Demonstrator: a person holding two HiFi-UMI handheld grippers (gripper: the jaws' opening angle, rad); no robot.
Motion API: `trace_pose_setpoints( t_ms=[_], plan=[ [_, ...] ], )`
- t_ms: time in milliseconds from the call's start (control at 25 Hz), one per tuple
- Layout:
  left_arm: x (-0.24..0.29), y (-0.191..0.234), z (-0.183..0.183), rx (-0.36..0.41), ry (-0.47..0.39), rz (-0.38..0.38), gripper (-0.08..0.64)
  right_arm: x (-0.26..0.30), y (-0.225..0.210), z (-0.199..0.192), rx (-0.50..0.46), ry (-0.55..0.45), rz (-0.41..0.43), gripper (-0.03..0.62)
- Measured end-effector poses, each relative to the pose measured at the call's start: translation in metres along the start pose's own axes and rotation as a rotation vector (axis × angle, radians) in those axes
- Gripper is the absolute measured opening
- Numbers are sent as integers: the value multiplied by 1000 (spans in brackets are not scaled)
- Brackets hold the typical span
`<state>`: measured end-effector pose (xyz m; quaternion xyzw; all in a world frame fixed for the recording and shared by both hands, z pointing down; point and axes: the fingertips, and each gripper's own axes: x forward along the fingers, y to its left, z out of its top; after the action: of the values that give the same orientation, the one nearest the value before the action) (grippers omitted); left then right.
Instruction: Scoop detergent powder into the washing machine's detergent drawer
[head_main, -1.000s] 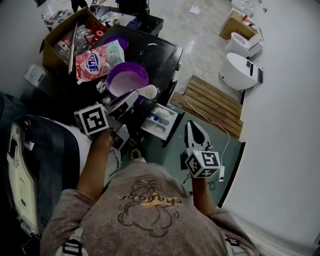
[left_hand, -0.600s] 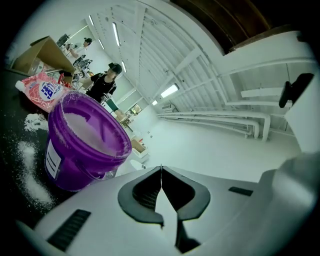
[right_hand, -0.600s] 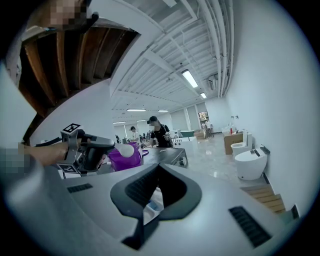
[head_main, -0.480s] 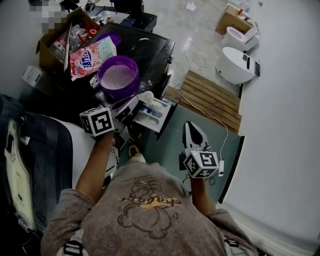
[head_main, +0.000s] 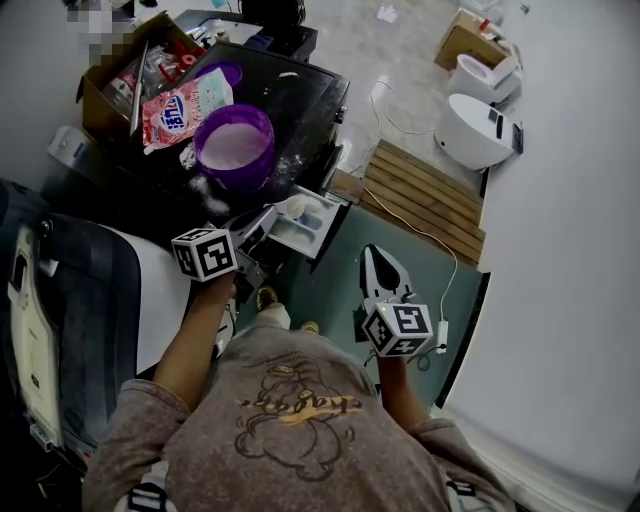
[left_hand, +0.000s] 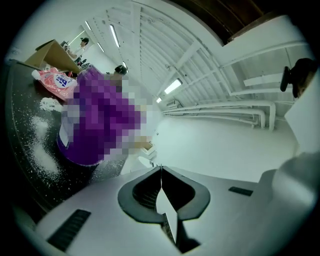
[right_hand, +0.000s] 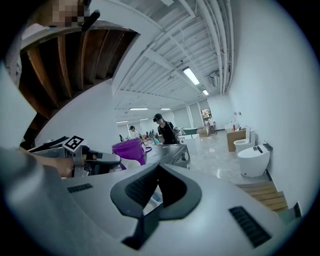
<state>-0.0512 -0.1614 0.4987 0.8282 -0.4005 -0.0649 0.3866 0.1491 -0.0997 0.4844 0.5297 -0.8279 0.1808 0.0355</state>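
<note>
My left gripper (head_main: 268, 216) is shut on the thin handle of a white scoop (head_main: 294, 206), whose bowl hangs over the open white detergent drawer (head_main: 312, 234) of the black-topped washing machine (head_main: 300, 100). In the left gripper view the jaws (left_hand: 160, 170) meet on the white handle (left_hand: 168, 212). A purple tub of powder (head_main: 233, 145) and a pink detergent bag (head_main: 180, 105) sit on the machine's top. My right gripper (head_main: 376, 262) hangs shut and empty over the green floor, right of the drawer; its jaws (right_hand: 159, 166) touch at the tips.
Spilled powder (head_main: 200, 185) lies on the machine top beside the tub. A cardboard box (head_main: 115, 80) stands at the back left. A wooden pallet (head_main: 425, 205), a cable and white toilets (head_main: 475, 130) are on the floor to the right. A dark appliance (head_main: 60, 300) is at the left.
My left gripper has carried the scoop from the purple tub's rim down and toward me, to over the drawer. The right gripper has stayed nearly still.
</note>
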Motion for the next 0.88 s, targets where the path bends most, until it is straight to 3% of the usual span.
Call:
trace_pose_setpoints(
  t_ms=[360,880],
  plan=[
    [3,19,-35,36,35,83,23,-14,-2,-10,-1,5,14,2],
    [13,32,-67,218,115,188,23,-40,-20,-15,6,-7,-26,0]
  ],
)
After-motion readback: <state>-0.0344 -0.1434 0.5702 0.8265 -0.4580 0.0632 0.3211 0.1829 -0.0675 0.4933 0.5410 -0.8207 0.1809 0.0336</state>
